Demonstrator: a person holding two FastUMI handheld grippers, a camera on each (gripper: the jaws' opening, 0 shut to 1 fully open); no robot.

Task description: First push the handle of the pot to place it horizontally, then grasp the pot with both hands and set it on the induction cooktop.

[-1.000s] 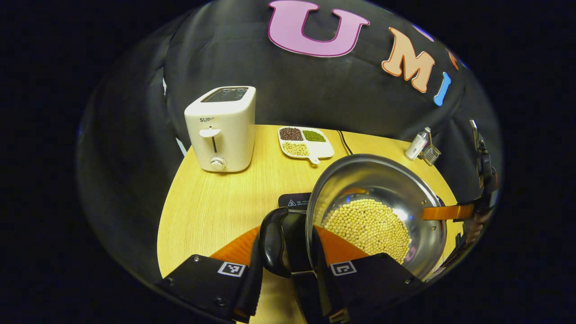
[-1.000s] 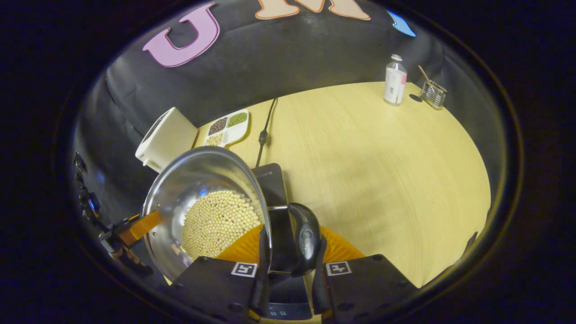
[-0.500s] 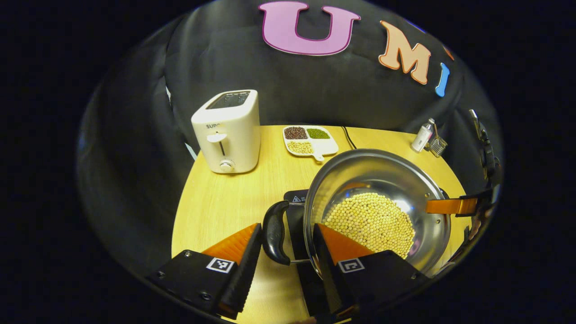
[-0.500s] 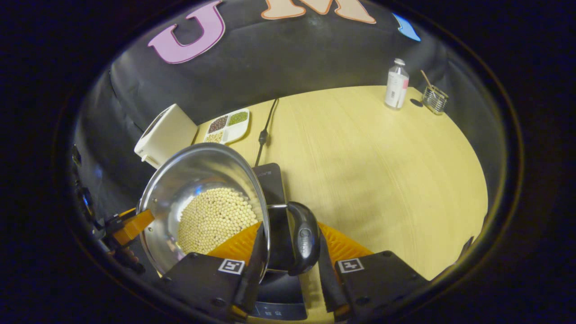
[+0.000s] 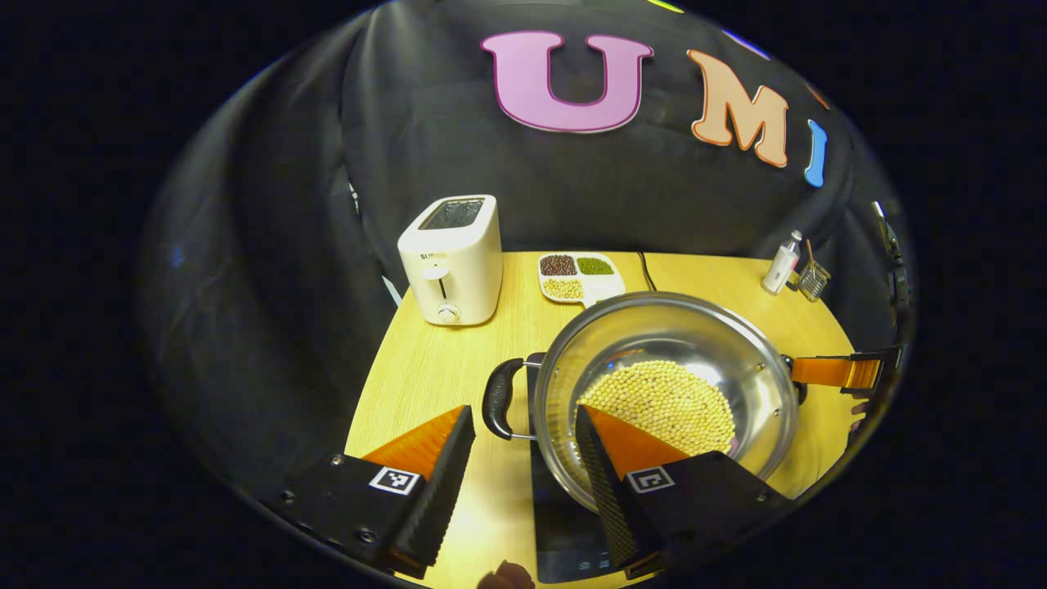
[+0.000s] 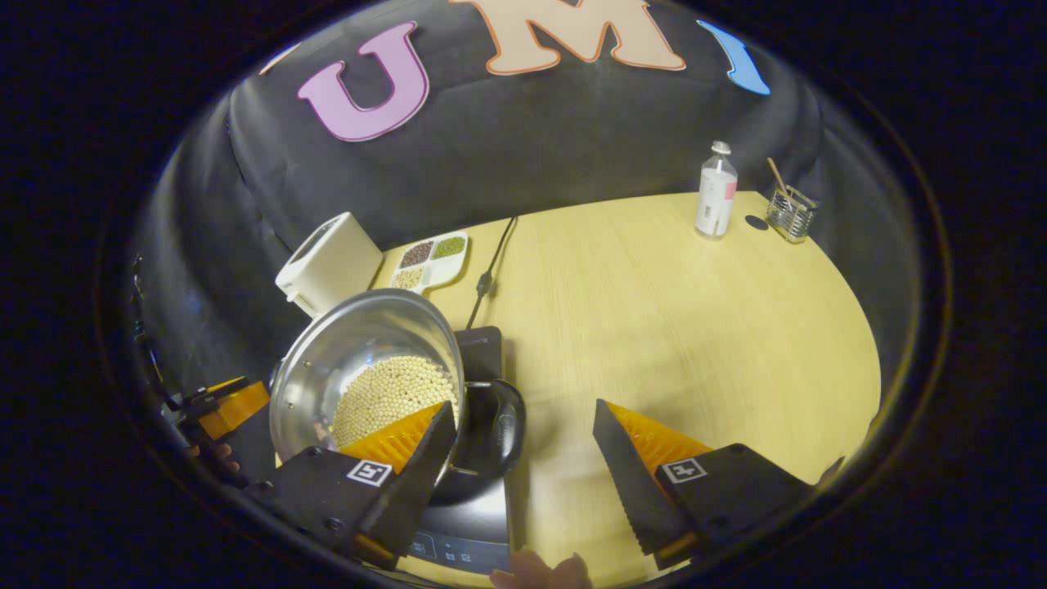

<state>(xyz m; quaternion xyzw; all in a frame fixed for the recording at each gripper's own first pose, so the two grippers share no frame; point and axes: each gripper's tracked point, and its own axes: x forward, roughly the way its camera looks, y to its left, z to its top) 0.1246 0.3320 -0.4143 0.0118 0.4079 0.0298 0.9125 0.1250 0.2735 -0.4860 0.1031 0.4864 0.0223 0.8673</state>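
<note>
A steel pot [image 5: 654, 327] holding pale beans [image 5: 662, 401] stands level on the black induction cooktop [image 5: 564, 532]. Its black side handle [image 5: 495, 399] lies just ahead of my left gripper [image 5: 523, 417], which is open and clear of it. In the right gripper view the pot [image 6: 352, 343] sits at lower left on the cooktop [image 6: 478, 360]. Its other black handle [image 6: 503, 425] is beside the left finger of my right gripper [image 6: 523, 409], open wide and touching nothing. The right gripper [image 5: 842, 372] shows past the pot, and the left gripper [image 6: 229, 401] shows at the far left.
A white toaster [image 5: 454, 258] and a divided dish of beans [image 5: 579, 276] stand at the back of the wooden table. The cooktop's cord [image 6: 489, 270] runs to the back. A bottle [image 6: 716, 200] and a wire holder [image 6: 787, 213] stand far right. Open tabletop [image 6: 695, 327] lies right of the cooktop.
Both grippers have opened and let go of the pot's handles, the left first, then the right. Both have drawn back. The pot has settled level on the cooktop.
</note>
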